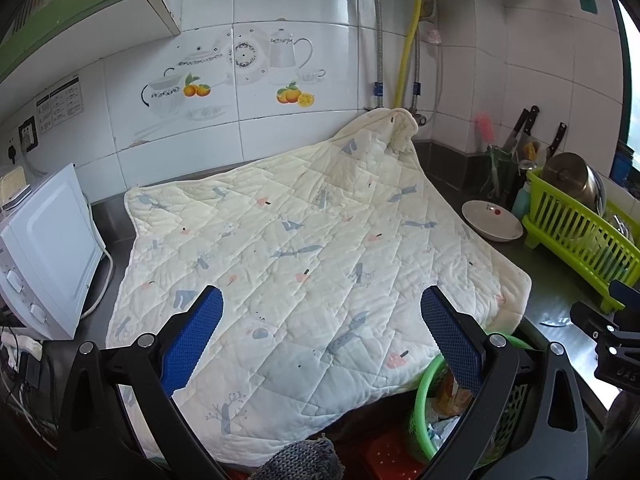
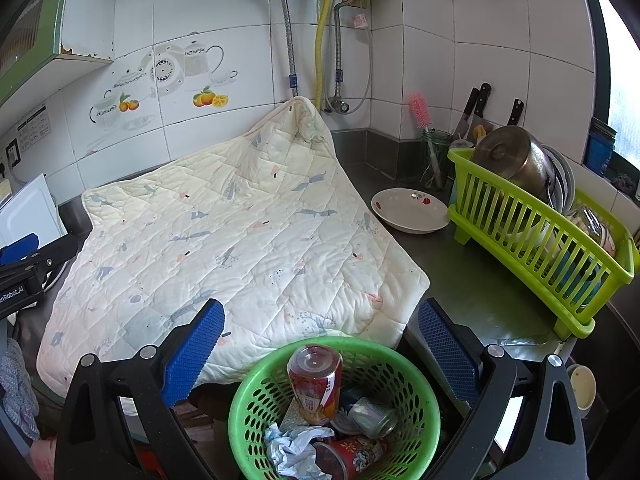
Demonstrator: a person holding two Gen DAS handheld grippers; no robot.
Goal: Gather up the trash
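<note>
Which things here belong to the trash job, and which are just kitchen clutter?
Job: green basket, bottle, can, crumpled paper, red cup.
Lying about: quilt, bowl, dish rack, pot, knives, microwave.

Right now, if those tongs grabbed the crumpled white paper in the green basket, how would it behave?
The crumpled paper would probably squash and feel very light. It lies loose among bottles in the green basket, so it should lift free, perhaps nudging the plastic bottle.

Both wrist views look down at the counter, sharing the quilt, side by side.
</note>
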